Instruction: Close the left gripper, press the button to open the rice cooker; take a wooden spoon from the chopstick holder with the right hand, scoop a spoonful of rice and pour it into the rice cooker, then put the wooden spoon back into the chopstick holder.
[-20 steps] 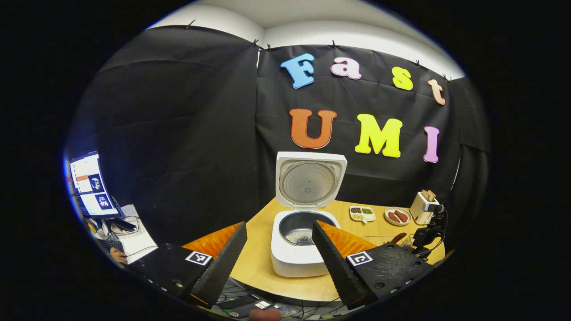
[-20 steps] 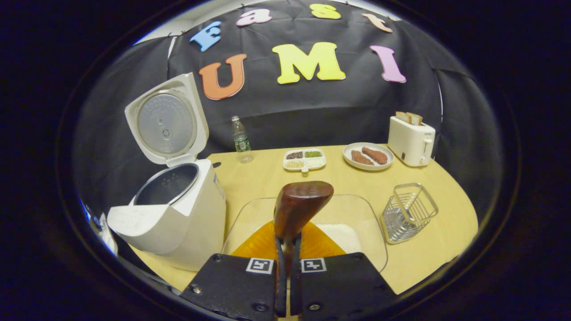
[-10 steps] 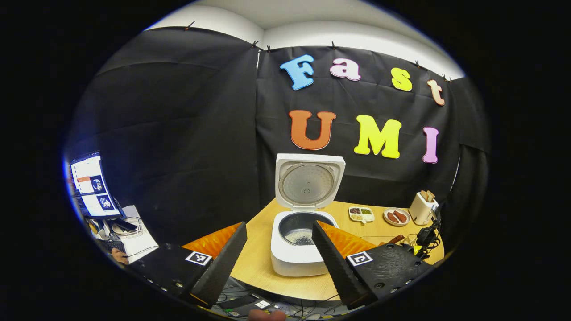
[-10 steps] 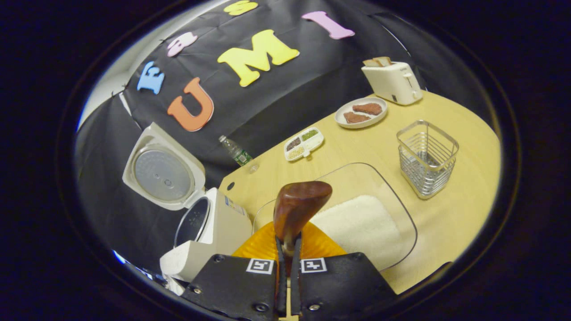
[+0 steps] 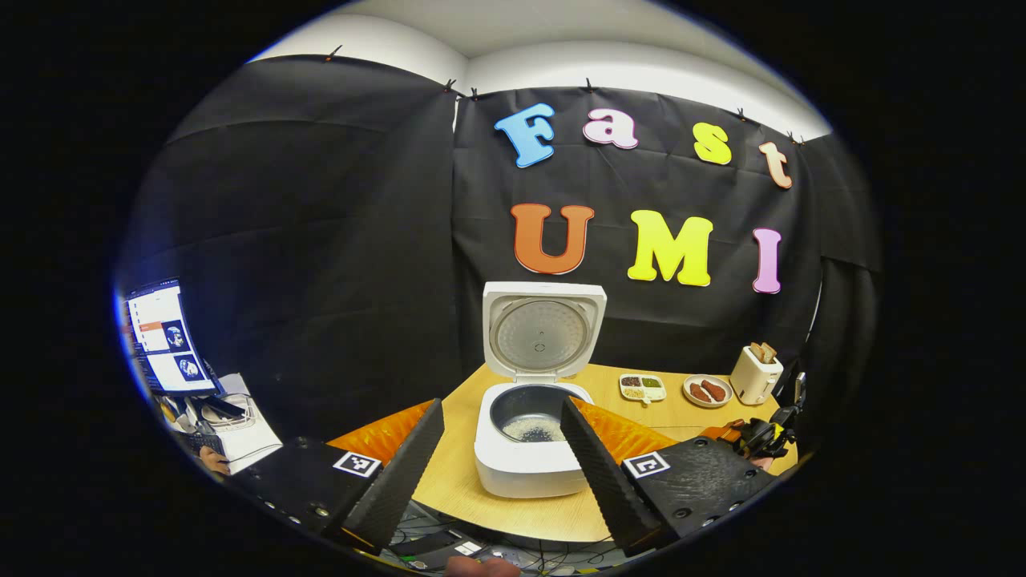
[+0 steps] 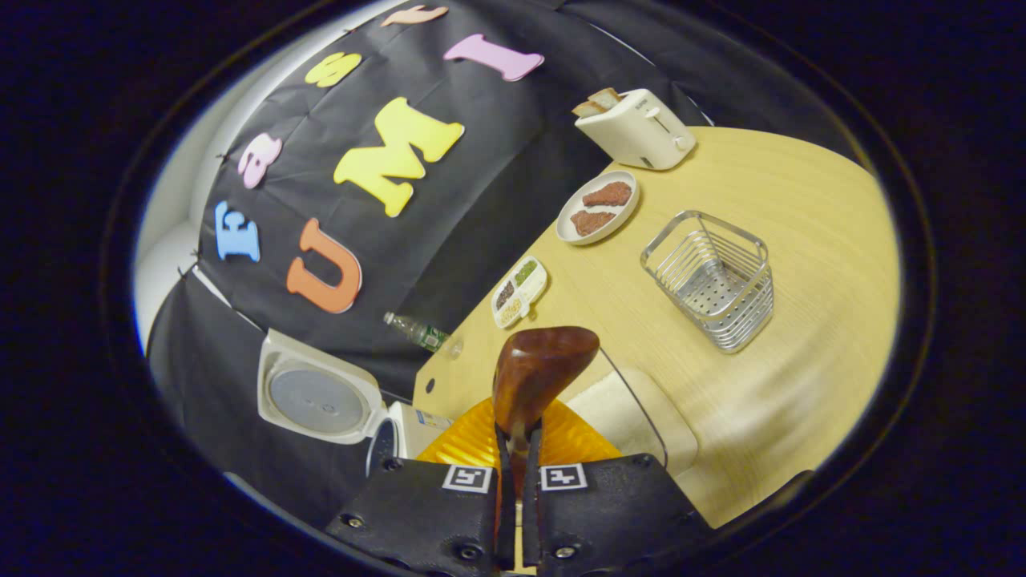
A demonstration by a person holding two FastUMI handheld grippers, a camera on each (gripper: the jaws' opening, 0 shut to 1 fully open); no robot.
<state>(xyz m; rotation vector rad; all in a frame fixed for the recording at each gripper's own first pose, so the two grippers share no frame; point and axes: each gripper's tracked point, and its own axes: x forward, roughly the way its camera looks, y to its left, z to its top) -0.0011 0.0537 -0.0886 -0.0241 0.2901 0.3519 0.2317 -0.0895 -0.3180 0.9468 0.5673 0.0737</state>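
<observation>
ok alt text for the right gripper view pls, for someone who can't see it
The right tool is shut on a wooden spoon, its bowl pointing away over a glass dish of rice on a wooden table. In this tilted view, an empty wire chopstick holder stands to the right, and the open rice cooker sits lower left.

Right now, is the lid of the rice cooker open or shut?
Open. The lid stands upright behind the rice cooker, its round inner plate facing forward, and the inner pot is uncovered with some rice at its bottom.
</observation>
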